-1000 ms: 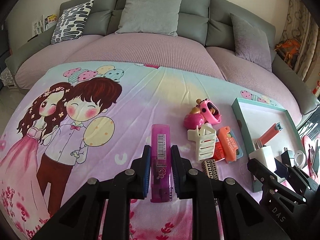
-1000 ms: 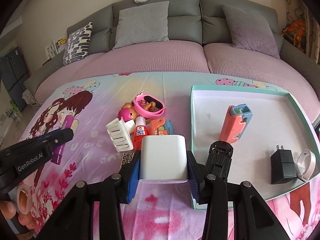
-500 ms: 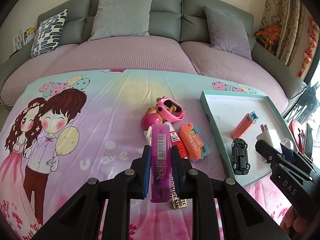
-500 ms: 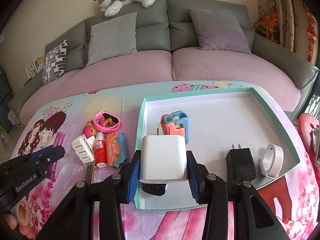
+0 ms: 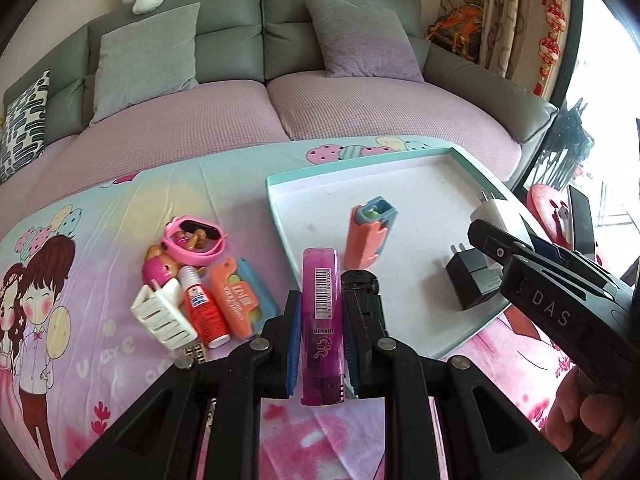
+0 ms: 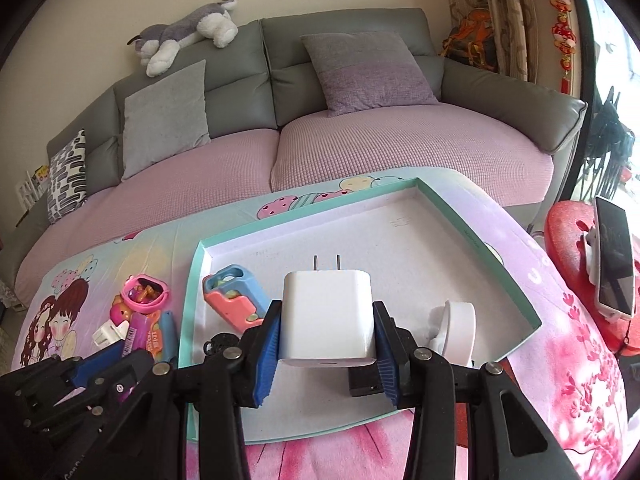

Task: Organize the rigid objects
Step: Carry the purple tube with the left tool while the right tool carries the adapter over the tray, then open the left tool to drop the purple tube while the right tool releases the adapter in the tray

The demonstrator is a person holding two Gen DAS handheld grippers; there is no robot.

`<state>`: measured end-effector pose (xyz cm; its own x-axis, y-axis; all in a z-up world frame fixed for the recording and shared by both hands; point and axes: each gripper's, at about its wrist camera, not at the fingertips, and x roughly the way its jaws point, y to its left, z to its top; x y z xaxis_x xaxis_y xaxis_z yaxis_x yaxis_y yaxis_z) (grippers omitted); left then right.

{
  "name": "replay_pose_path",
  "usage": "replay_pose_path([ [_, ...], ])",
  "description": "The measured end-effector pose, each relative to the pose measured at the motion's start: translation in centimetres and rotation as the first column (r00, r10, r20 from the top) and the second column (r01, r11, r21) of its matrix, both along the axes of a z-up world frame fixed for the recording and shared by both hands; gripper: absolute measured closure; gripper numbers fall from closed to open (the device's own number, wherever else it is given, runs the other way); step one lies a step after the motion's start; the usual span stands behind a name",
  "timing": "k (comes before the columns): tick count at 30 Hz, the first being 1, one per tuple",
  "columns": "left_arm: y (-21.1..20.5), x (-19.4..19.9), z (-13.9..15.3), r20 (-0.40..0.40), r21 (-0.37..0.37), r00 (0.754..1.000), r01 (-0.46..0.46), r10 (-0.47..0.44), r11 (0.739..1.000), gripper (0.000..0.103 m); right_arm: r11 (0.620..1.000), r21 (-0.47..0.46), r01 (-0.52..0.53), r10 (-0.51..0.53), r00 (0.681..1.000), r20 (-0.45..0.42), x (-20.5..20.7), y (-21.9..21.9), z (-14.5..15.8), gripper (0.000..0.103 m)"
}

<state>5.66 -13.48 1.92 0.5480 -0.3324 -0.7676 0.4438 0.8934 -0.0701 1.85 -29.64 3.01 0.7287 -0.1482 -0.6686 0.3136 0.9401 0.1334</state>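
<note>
Your left gripper (image 5: 321, 312) is clamped on the purple lighter (image 5: 322, 328), which stands lengthwise between the blue pads (image 5: 294, 340) with its barcode label facing up; it hangs over the near left corner of the tray (image 5: 280, 216). Your right gripper (image 6: 326, 330) is clamped on the white charger (image 6: 326, 316), prongs pointing away from you, above the near edge of the tray. Partly hidden under the left gripper's tips, a small black toy car (image 5: 360, 280) lies just inside the tray's near left corner. Along the tray's near edge lie a black charger (image 5: 474, 284) and, toward the near right corner, a white round band (image 6: 456, 330). Farther in, near the tray's left edge, an orange-and-blue case (image 5: 368, 232) rests on the white floor. Outside the tray, on the printed cloth (image 5: 100, 240) just beside its left edge, a cluster of items lies together: a white hair claw (image 5: 164, 320), a red-and-white glue bottle (image 5: 202, 308), a second orange-and-blue case (image 5: 236, 300), a small pink doll (image 5: 158, 268) and a pink watch (image 5: 194, 238). Beyond the cloth's far edge stands a grey sofa (image 6: 360, 64) with cushions and a plush dog (image 6: 188, 32) on its back.
</note>
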Motion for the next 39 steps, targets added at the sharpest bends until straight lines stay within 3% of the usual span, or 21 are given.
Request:
replay_pose_path([
  [13, -6.4, 0.4, -1.2, 0.008, 0.06, 0.993, 0.117, -0.118, 0.991, 0.083, 0.992, 0.037, 0.123, -0.124, 0.992, 0.024, -0.5, -4.1, -1.0, 0.058],
  [21, -8.4, 0.5, -2.5, 0.007, 0.075, 0.987, 0.157, -0.158, 0.985, 0.083, 0.992, 0.029, 0.127, -0.127, 0.992, 0.004, -0.4, -4.4, -1.5, 0.058],
  [39, -6.7, 1.6, -3.3, -0.017, 0.064, 0.997, 0.08, -0.079, 0.995, 0.083, 0.998, 0.009, 0.065, -0.064, 0.998, -0.011, 0.3, -2.6, -1.9, 0.058],
])
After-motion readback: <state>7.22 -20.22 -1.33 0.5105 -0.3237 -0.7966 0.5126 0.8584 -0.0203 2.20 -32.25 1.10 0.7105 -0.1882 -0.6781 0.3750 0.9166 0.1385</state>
